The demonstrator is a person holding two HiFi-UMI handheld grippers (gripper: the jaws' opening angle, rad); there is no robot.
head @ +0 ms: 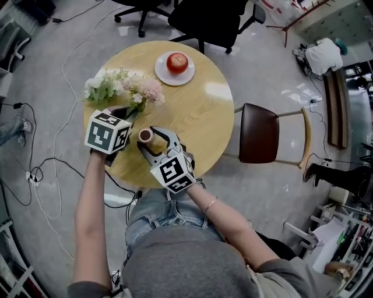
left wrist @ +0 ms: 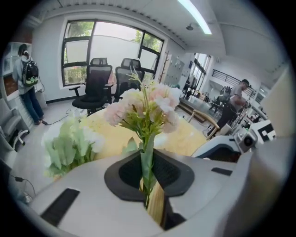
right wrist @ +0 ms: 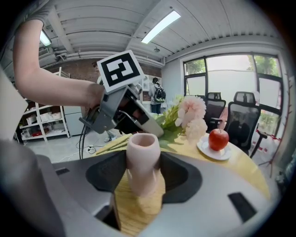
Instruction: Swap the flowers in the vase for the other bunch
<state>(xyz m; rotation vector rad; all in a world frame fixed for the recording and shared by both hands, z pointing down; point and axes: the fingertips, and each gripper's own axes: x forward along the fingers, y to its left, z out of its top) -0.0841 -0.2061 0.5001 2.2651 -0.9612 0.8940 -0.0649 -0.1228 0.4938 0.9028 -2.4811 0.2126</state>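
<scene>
A pale pink vase (head: 145, 135) (right wrist: 143, 157) stands upright near the front of the round wooden table (head: 198, 110), its mouth empty. My right gripper (head: 150, 141) (right wrist: 143, 173) is shut on its body. My left gripper (head: 125, 113) (left wrist: 147, 178) is shut on the green stems of the pink flower bunch (head: 145, 90) (left wrist: 145, 104) (right wrist: 194, 113), holding it just left of and beyond the vase with the blooms pointing away from me. The white and green bunch (head: 102, 87) (left wrist: 69, 143) lies on the table at the left edge, beside the pink blooms.
A white plate (head: 160, 73) with a red apple (head: 177, 62) (right wrist: 218, 139) sits at the table's far side. A brown chair (head: 259, 132) stands to the right, black office chairs (head: 198, 17) beyond. Cables (head: 46, 169) trail on the floor at the left.
</scene>
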